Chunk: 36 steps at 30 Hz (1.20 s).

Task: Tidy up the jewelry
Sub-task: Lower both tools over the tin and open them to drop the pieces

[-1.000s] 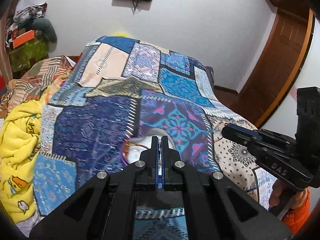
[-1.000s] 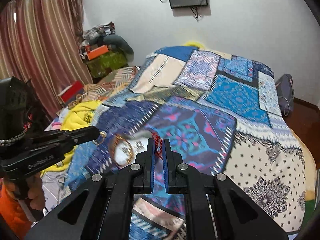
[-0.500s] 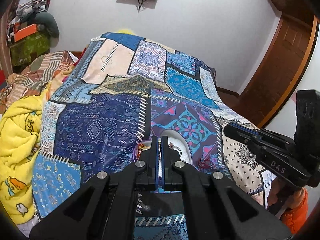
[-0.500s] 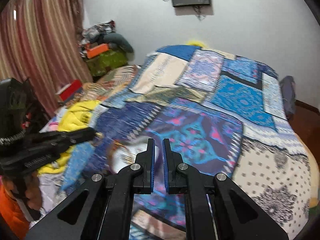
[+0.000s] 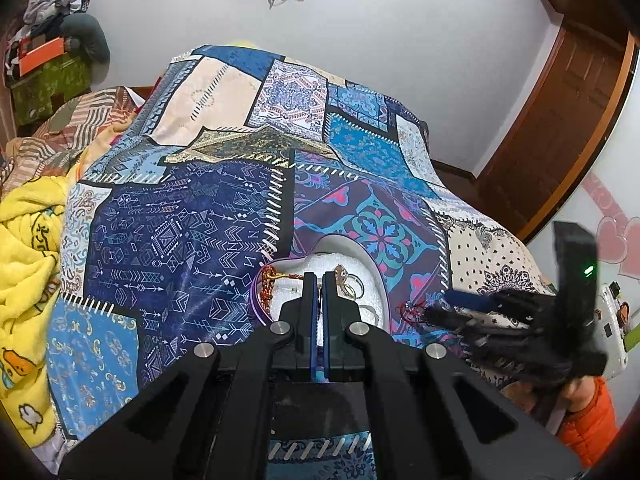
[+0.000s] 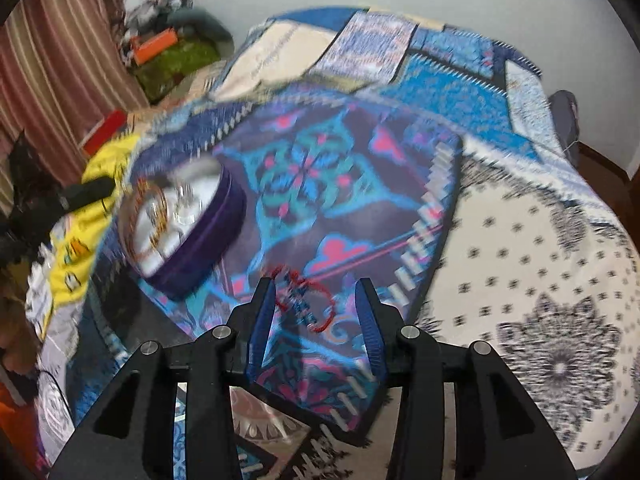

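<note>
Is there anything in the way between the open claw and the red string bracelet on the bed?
No. The red string bracelet lies bare on the bedspread, right ahead of the right claw, whose jaws have just been opening.

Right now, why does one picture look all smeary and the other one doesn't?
Right wrist view: motion blur smears the bedspread, the purple box and the red bracelet. Left wrist view: mostly sharp, only the right hand-held gripper is smeared. Both views: fisheye bends the room's edges.
</note>
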Tool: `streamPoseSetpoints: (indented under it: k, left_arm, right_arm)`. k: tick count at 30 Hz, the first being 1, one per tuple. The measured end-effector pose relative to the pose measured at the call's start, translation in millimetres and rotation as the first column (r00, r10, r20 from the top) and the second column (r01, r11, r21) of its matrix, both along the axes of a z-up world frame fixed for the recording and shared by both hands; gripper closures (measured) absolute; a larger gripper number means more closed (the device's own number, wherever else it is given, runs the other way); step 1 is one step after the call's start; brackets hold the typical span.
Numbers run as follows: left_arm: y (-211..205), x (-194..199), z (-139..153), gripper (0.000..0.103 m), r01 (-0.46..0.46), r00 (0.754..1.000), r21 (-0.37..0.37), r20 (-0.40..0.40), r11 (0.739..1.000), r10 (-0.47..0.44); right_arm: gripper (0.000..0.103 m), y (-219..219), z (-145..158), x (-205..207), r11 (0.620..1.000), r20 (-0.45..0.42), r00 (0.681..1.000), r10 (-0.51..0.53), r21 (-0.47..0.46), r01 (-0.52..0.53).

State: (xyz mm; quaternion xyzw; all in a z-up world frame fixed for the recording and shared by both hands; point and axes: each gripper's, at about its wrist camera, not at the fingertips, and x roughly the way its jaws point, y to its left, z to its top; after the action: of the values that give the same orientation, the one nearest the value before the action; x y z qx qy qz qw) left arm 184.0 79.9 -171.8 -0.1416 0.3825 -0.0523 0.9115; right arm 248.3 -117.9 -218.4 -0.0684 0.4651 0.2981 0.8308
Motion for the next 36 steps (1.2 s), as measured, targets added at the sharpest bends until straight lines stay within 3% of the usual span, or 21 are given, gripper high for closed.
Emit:
streamPoseSetpoints:
  k: [7,8,10,13,20,28,36]
  left_arm:
    - [3.8,-0.2,-1.9,0.103,-0.007,1.000,0.003,-0.004,1.000,0.007]
    - [4.4,-0.5,-2.0,0.103,-0.009,1.000,0.001,-0.004,1.000,0.009]
    - [5.2,-1.3,-1.5,0.103,-0.013,1.000,0.001,-0.002,1.000,0.013]
    - [5.8,-2.9,-0.4,0.103,-0.015,1.000,0.001,0.000,1.000,0.015]
    - [7.9,-6.6,4.2,0.103,-0.018,1.000,0.004,0.009,1.000,0.018]
    - [8.7,-5.9,9.3,0.103,-0.008,1.000,0.002,0.019,1.000,0.008]
    - [2.8,1.0,0.6,0.103,0.021,1.000,0.007,0.000,1.000,-0.021]
  right_arm:
    - [0.066,10.7,-8.0,-2.4,0.999,0.024,1.000,0.016,-0.029,-0.015]
    - [0.069,9.9,-8.1,-2.6,1.000,0.030,0.999,0.015,-0.027,-0.014]
    - [0.091,8.9,-9.3,-3.1,0.999,0.042,0.999,0.009,-0.038,-0.008]
    - [0.096,6.2,-10.6,1.5,1.000,0.027,1.000,0.002,-0.015,-0.001]
    - [0.097,5.9,7.2,-3.0,0.999,0.050,0.999,-0.009,0.045,0.006]
    - [0.096,28.2,56.2,-11.8,0.986,0.142,0.989,0.032,0.159,-0.055]
    - [0.096,53.7,65.4,-10.7,0.972,0.164,0.984,0.064,0.214,-0.099]
